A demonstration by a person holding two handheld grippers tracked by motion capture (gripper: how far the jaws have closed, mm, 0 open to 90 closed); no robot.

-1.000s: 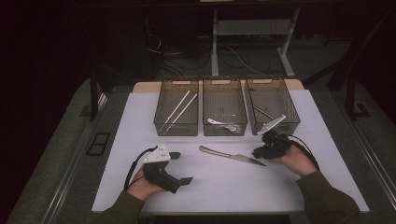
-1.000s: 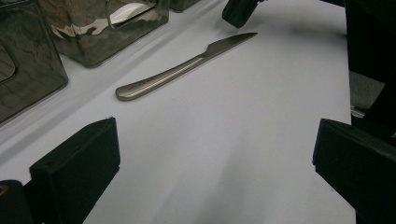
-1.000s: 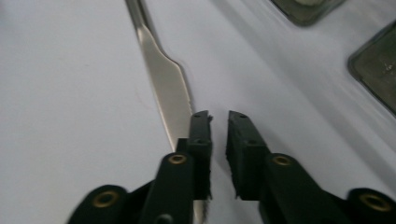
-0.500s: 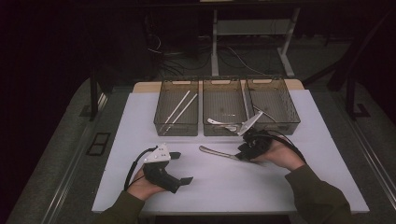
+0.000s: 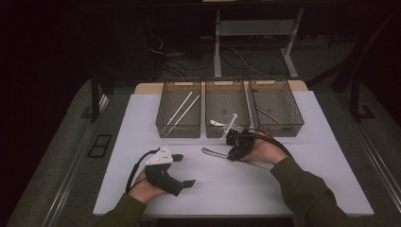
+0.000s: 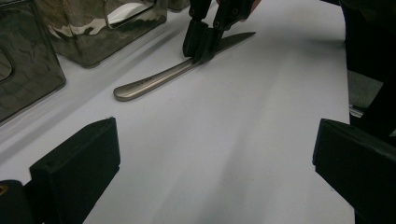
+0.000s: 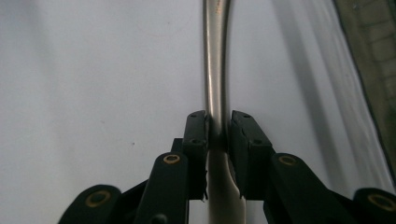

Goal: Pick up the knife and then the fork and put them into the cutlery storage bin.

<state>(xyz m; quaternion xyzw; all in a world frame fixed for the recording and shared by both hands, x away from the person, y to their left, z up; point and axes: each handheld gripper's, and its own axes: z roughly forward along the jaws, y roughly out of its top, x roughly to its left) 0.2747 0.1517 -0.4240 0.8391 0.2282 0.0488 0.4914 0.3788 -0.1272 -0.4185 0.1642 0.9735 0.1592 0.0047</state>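
A metal table knife (image 5: 213, 152) lies on the white mat (image 5: 137, 123) in front of the middle bin. My right gripper (image 5: 231, 155) is down over its middle; its jaws have just been closing, and in the right gripper view both pads (image 7: 196, 135) press on the knife (image 7: 215, 56) between them, so my right gripper (image 7: 218, 135) is shut on it. The left gripper view shows that same grip (image 6: 205, 44) on the knife (image 6: 149, 84), which still rests flat on the mat. My left gripper (image 5: 184, 170) rests at the front left, open and holding nothing (image 6: 215, 177).
Three smoky see-through bins stand in a row at the back of the mat: the left bin (image 5: 182, 131) holds two pale sticks (image 5: 182, 109), the middle bin (image 5: 226, 133) a white spoon (image 5: 216, 124), the right bin (image 5: 279, 130) a thin utensil.
My right hand has slid left from in front of the right bin to the knife, and its jaws now grip it. The left hand has stayed put.
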